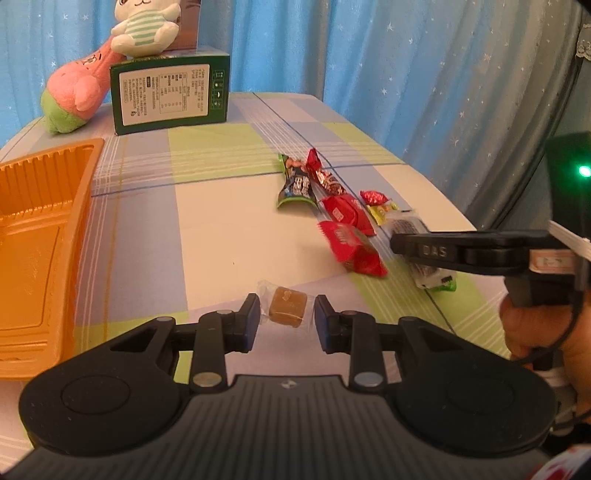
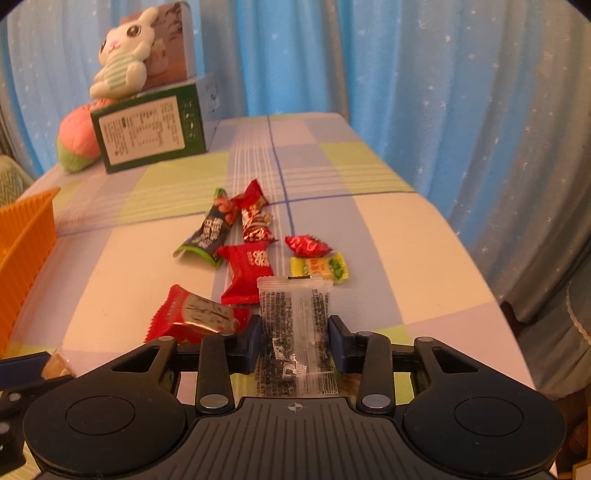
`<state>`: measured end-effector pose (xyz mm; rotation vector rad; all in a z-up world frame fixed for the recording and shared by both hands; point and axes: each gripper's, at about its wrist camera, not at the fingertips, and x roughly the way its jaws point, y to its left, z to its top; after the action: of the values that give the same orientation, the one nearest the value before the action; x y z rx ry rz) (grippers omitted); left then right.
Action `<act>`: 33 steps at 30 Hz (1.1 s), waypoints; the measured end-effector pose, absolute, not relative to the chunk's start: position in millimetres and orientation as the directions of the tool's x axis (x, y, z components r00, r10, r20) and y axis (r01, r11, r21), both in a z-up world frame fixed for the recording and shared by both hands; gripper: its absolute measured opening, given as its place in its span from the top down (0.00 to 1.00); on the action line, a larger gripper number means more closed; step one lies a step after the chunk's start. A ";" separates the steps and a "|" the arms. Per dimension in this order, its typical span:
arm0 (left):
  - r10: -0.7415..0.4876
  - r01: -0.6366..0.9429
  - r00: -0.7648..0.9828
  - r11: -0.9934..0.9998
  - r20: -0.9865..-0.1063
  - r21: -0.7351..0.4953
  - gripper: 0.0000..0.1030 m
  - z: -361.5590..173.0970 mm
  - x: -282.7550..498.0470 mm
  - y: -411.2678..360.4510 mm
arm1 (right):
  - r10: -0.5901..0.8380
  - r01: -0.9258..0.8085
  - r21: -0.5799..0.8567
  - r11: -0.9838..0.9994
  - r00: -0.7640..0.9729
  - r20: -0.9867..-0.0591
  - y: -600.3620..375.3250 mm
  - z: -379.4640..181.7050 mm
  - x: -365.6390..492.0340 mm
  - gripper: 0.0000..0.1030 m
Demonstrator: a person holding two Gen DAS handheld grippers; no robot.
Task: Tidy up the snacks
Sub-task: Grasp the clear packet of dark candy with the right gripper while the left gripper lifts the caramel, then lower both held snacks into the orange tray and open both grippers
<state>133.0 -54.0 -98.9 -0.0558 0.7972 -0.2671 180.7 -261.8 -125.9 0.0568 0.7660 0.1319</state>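
My left gripper [image 1: 286, 300] is shut on a brown candy in a clear wrapper [image 1: 288, 312], which hangs a little above the checked tablecloth. An orange tray [image 1: 44, 221] lies to its left. To the right, my right gripper [image 2: 294, 322] grips a clear packet with black print [image 2: 295, 317] by both sides; one finger [image 1: 424, 251] crosses that packet in the left wrist view. Loose snacks lie beyond it: a red packet [image 2: 195, 314], a red square pack [image 2: 247, 269], a green-black packet [image 2: 208, 236], a yellow candy [image 2: 319, 267] and a red foil candy [image 2: 306, 245].
A green box [image 1: 170, 96] stands at the table's far left with a plush rabbit [image 1: 147, 29] on top and a pink plush [image 1: 77, 92] leaning beside it. Blue curtains hang behind. The table edge [image 2: 461, 258] curves close on the right. A hand [image 1: 535, 332] holds the right gripper.
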 end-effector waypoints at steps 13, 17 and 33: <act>-0.244 0.191 0.707 0.970 -0.664 -0.153 0.72 -57.6 126.8 -30.8 | 0.196 -0.148 0.128 0.981 0.735 -0.650 -238.0 -74.4 150.8 0.63; -0.224 0.171 0.724 0.975 -0.652 -0.145 0.72 -40.5 123.4 -10.8 | 0.228 -0.181 0.139 0.974 0.739 -0.634 -218.7 -58.4 145.9 0.63; -0.119 0.070 0.762 0.992 -0.637 -0.101 0.72 12.1 96.4 91.4 | 0.378 -0.349 0.168 0.922 0.716 -0.586 -114.3 -10.0 123.3 0.63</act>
<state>96.4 91.4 12.1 -0.0724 0.6972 -0.1027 123.3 -114.3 -10.0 0.0467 0.6590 0.4027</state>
